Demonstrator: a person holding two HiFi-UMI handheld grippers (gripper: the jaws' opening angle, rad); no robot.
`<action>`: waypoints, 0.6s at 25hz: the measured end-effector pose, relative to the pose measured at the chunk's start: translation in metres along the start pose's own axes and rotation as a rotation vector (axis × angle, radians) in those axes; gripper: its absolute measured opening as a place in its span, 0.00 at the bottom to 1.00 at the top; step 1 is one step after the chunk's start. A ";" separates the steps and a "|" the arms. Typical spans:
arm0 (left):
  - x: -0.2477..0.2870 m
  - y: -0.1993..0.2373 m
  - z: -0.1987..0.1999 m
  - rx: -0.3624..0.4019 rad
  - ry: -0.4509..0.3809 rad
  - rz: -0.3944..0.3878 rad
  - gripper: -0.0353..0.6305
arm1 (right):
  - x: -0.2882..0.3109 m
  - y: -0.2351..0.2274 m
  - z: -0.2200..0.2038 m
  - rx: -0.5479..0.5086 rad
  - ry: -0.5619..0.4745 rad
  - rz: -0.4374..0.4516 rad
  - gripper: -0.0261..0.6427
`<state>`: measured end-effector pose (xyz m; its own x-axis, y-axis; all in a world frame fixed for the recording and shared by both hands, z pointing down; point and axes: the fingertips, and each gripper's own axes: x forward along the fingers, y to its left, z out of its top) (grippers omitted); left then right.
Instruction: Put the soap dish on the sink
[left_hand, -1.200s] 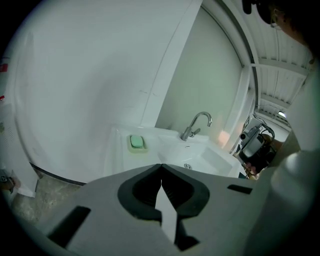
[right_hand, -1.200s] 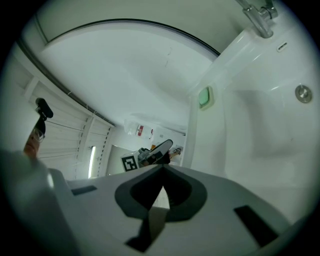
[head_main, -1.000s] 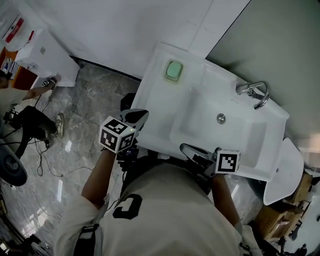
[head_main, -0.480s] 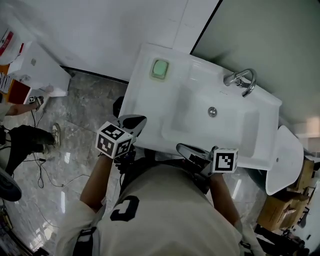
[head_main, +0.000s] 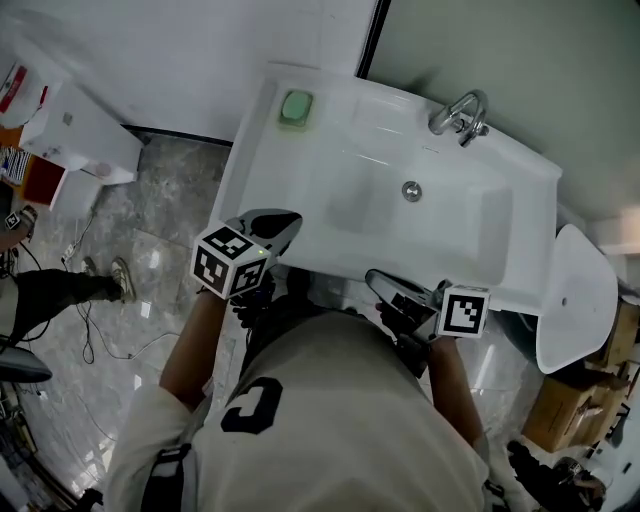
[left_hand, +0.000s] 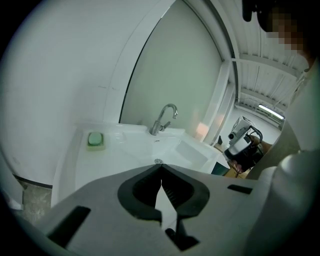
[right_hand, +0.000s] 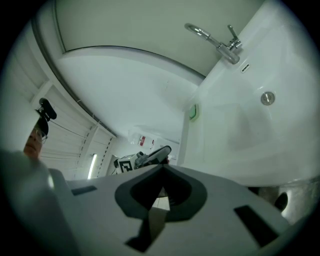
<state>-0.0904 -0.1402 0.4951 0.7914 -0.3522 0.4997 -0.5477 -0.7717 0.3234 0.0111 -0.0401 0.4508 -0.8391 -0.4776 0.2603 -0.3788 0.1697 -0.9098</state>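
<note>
A green soap dish (head_main: 296, 107) rests on the back left corner of the white sink (head_main: 300, 215), also visible as the soap dish (left_hand: 95, 139) in the left gripper view and a small green soap dish (right_hand: 193, 112) in the right gripper view. My left gripper (head_main: 283, 222) hovers at the sink's front left edge, shut and empty. My right gripper (head_main: 378, 281) is below the sink's front rim, jaws together with nothing in them. Both are well short of the dish.
A chrome faucet (head_main: 458, 112) stands at the sink's back, with the drain (head_main: 411, 190) in the basin. A white toilet bowl (head_main: 572, 298) sits to the right. Grey marble floor (head_main: 150, 270) and a white cabinet (head_main: 80, 135) lie left.
Both grippers and the view shifted relative to the sink: the sink now sits more squarely ahead, and the dish lies farther up and left. Both grippers stay shut.
</note>
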 end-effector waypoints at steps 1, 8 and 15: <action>0.003 -0.009 0.000 0.005 0.002 -0.003 0.09 | -0.009 -0.002 -0.002 0.002 -0.004 0.002 0.05; 0.022 -0.072 -0.011 0.029 0.036 -0.021 0.09 | -0.061 -0.006 -0.023 0.010 -0.035 0.037 0.05; 0.035 -0.121 -0.039 0.015 0.085 -0.004 0.09 | -0.102 -0.016 -0.051 0.057 -0.050 0.075 0.05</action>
<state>-0.0069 -0.0383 0.5042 0.7676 -0.3032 0.5646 -0.5394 -0.7814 0.3137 0.0829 0.0495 0.4557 -0.8434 -0.5080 0.1751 -0.2913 0.1585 -0.9434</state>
